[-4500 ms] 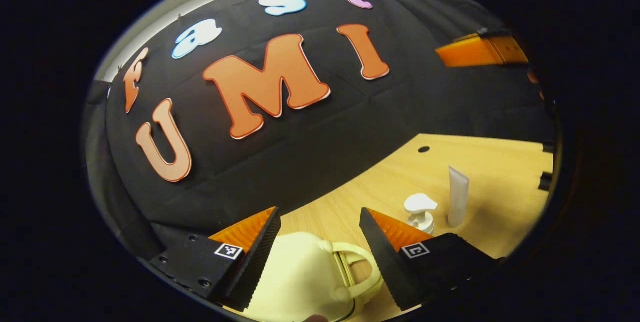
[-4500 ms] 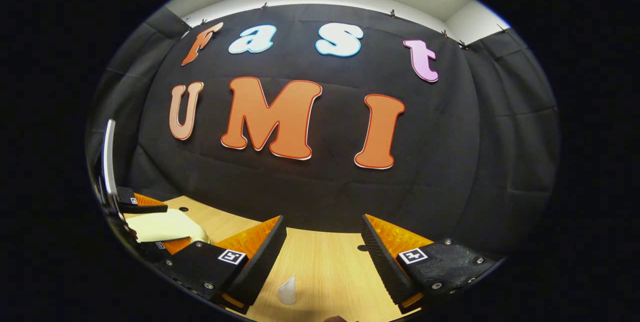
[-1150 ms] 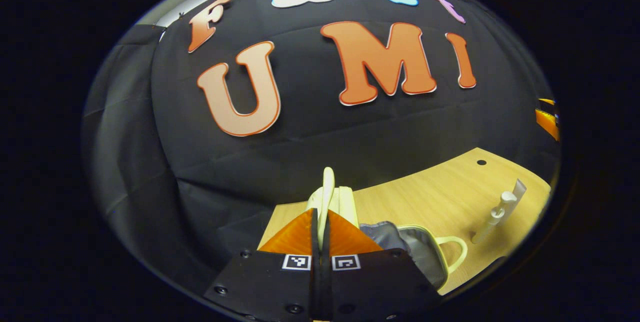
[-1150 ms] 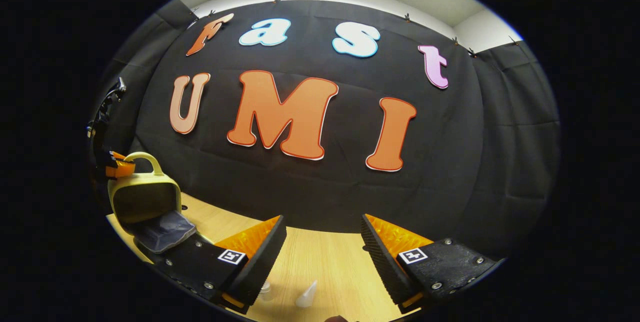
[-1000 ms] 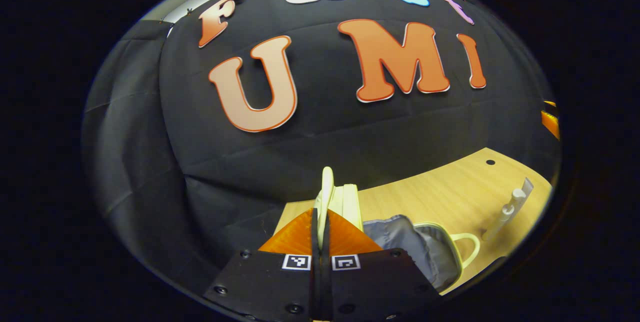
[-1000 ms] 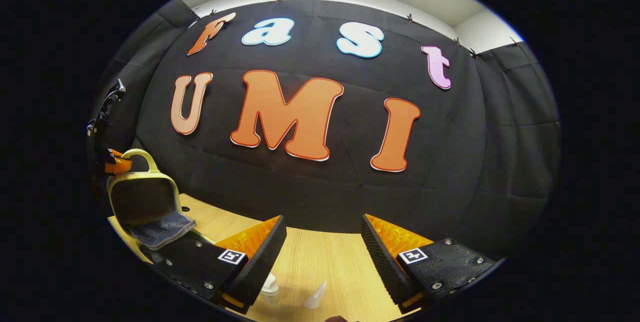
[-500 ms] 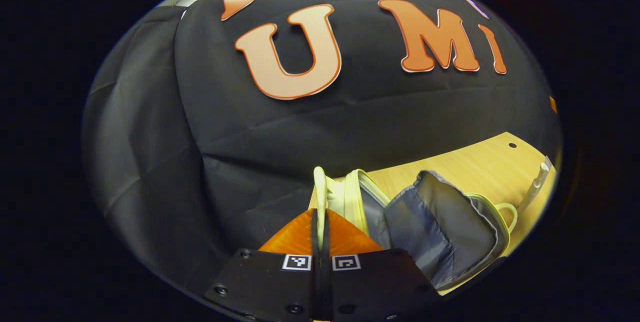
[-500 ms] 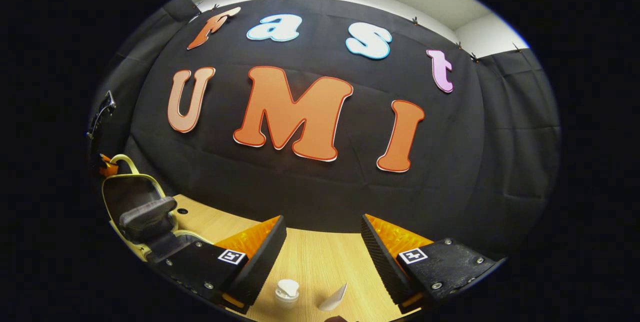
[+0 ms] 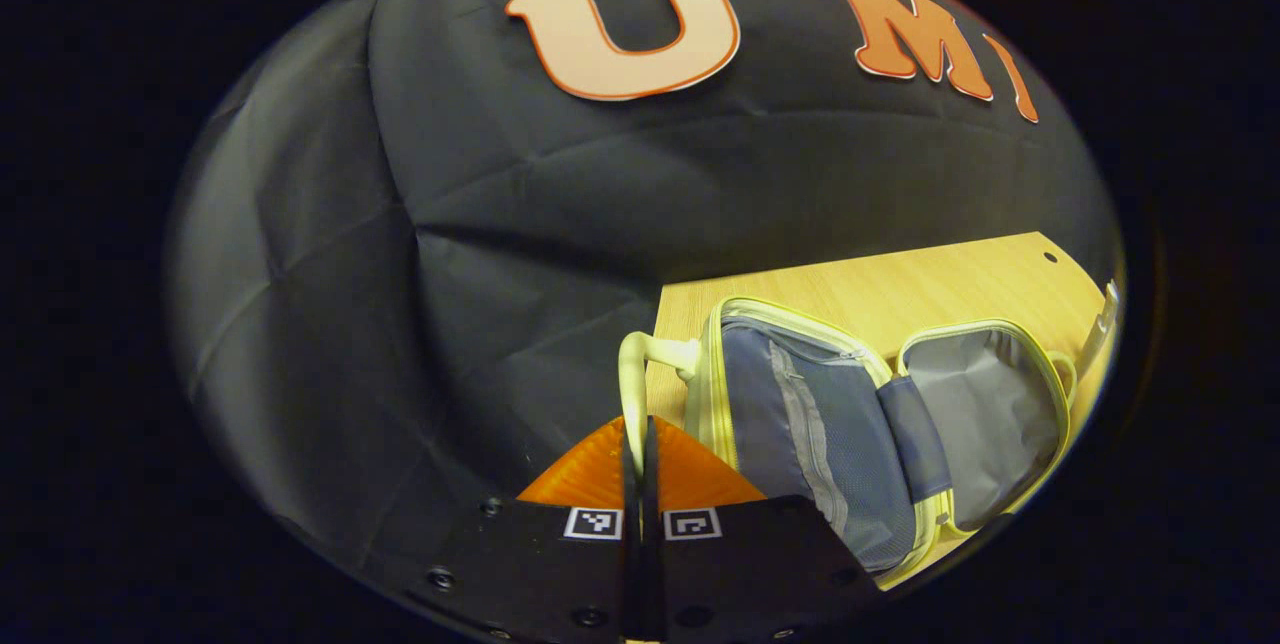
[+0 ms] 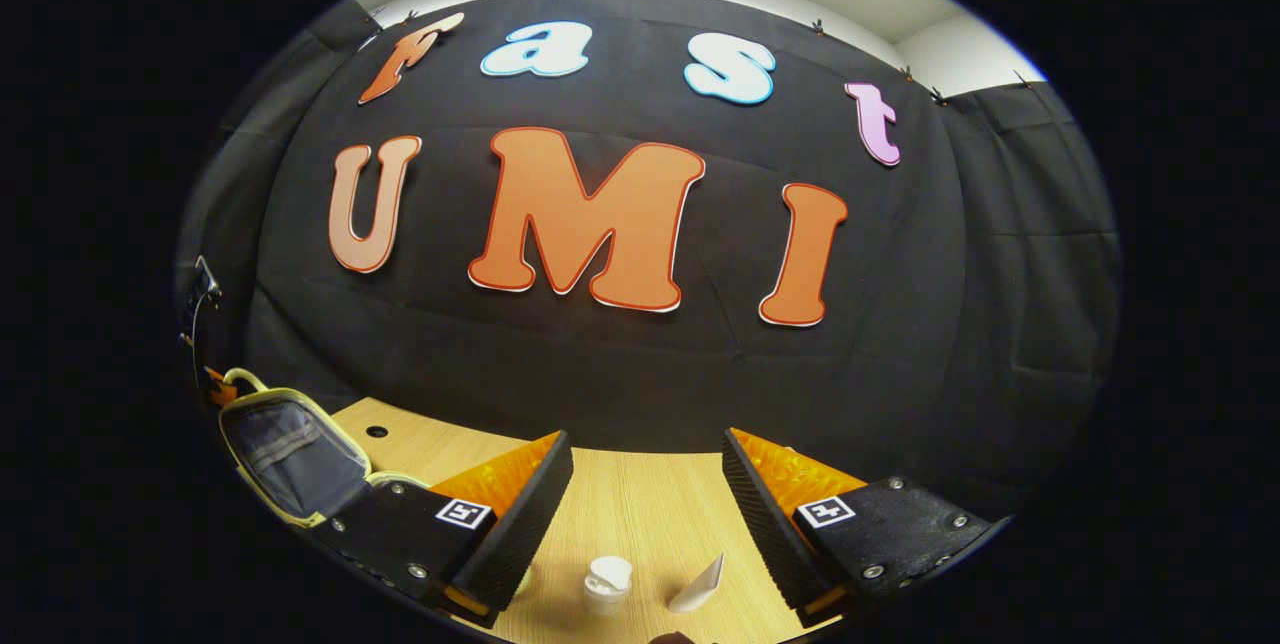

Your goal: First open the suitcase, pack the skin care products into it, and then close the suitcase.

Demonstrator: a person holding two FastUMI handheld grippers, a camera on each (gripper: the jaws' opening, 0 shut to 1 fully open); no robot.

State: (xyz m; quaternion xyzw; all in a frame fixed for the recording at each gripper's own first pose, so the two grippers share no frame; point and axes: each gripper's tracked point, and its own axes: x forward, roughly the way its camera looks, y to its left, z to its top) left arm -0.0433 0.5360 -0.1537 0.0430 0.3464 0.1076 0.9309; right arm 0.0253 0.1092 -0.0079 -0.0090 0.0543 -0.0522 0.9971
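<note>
The pale yellow suitcase [image 9: 712, 374] lies wide open on the wooden table [image 9: 900, 274]. Its lid half shows a blue-grey mesh lining [image 9: 800, 414], and the other half [image 9: 990, 414] is lined in grey. My left gripper [image 9: 640, 424] is shut on the lid's yellow handle [image 9: 640, 359] at the table's left end. My right gripper [image 10: 645, 454] hangs open over the table with nothing between its fingers. Just below it stand a white pump bottle [image 10: 607, 584] and a white tube [image 10: 697, 586]. In the right gripper view the open suitcase [image 10: 280, 454] lies far to the left.
The black cloth wall runs close behind the table in both views. A small dark hole [image 10: 377, 431] marks the tabletop near the suitcase. A white tube [image 9: 1105, 319] shows at the right edge of the left gripper view.
My left gripper, still shut on the handle, has swung the lid over and down, so the suitcase now lies flat open. The right gripper stayed open and tipped slightly toward the bottle and tube.
</note>
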